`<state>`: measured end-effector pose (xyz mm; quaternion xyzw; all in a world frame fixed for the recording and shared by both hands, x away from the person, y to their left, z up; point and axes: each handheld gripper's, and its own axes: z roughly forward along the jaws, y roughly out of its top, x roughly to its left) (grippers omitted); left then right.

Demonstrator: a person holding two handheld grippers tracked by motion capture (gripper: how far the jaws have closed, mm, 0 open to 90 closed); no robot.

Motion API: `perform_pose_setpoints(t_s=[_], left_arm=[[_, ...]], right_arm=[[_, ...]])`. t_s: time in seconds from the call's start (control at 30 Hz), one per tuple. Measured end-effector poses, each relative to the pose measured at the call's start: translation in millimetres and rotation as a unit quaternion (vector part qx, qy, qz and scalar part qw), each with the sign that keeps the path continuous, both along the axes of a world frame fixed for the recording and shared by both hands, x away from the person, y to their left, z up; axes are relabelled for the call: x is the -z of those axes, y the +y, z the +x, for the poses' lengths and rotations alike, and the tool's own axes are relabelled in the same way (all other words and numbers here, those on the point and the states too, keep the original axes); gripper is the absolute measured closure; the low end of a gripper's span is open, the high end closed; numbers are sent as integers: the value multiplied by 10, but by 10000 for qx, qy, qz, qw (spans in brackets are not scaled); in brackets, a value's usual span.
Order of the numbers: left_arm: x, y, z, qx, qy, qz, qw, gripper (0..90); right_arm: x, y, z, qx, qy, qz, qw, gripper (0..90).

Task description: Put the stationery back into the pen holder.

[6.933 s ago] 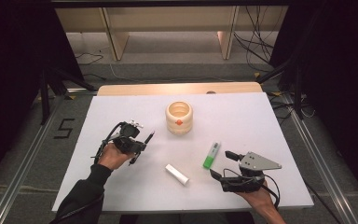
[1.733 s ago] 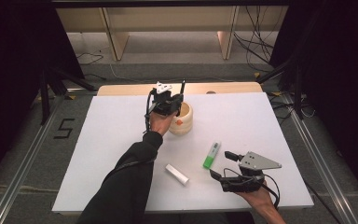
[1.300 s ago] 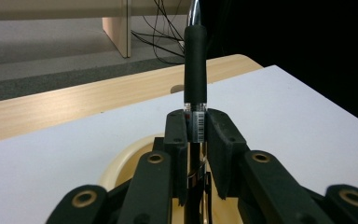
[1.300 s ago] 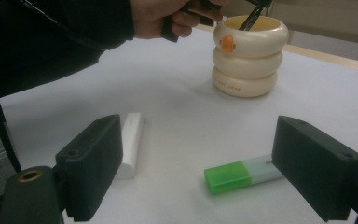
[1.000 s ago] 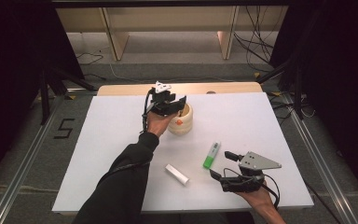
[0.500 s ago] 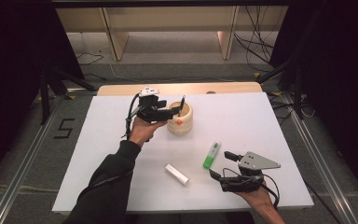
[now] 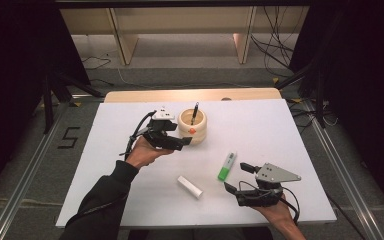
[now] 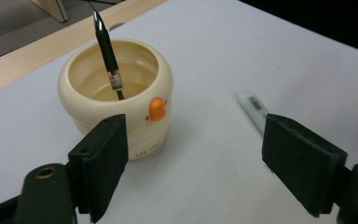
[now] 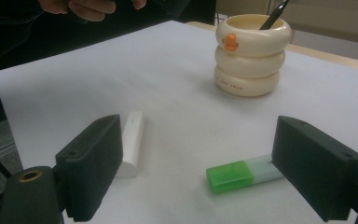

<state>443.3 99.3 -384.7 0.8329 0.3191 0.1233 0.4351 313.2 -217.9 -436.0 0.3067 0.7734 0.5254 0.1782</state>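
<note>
A slim black pen [image 7: 194, 113] is standing inside the cream, ring-stacked ceramic pot with an orange beak-like knob [image 7: 192, 126], near the far middle of the white worktop [image 7: 290, 130]. Its long axis is running steeply upward, tilting slightly off vertical, with the pointed tip [image 8: 96, 17] uppermost and leaning toward the pot's far rim. In the left gripper view the pen [image 8: 108, 56] is showing a narrow silver band partway down; its lower end is sinking out of sight behind the pot's [image 8: 116, 100] near wall, so where it is resting on the bottom cannot be made out. In the right gripper view the pen [image 9: 275, 14] is being cut off by the top edge, and the small lettering on the pot's [image 9: 251, 53] lowest ring is too blurred to read.

The left gripper [image 7: 180, 144] is hovering just beside the pot on its left, its jaws spread wide apart and holding nothing, the nearer jaw sitting in front of the pot's side.

Nearer the person, a green-capped translucent marker [image 7: 227, 166] is lying flat, pointing roughly away from the person, and a short white cylindrical cap [image 7: 189, 186] is lying at a slant to its left. The right gripper [image 7: 237, 178] is resting low at the near right, jaws gaping wide and empty, framing the marker [image 9: 242, 174] and the white cap [image 9: 131, 142].
</note>
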Motion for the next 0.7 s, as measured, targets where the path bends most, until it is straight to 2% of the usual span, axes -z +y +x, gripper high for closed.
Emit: perform_pose_setpoints(t_s=[0.2,0.6,0.7], left_arm=[[78,-17,-71,257,118,339,9990,201],[94,-28,-192,578,176,547,9967,181],[103,-42,-218,686,226,688,9950,172]], right_arm=[[-3,-1,-2,-20,-17,1,10000,169],[-1,0,-2,-10,1,-6,10000,169],[0,-2,-1,1,7,-15,10000,169]])
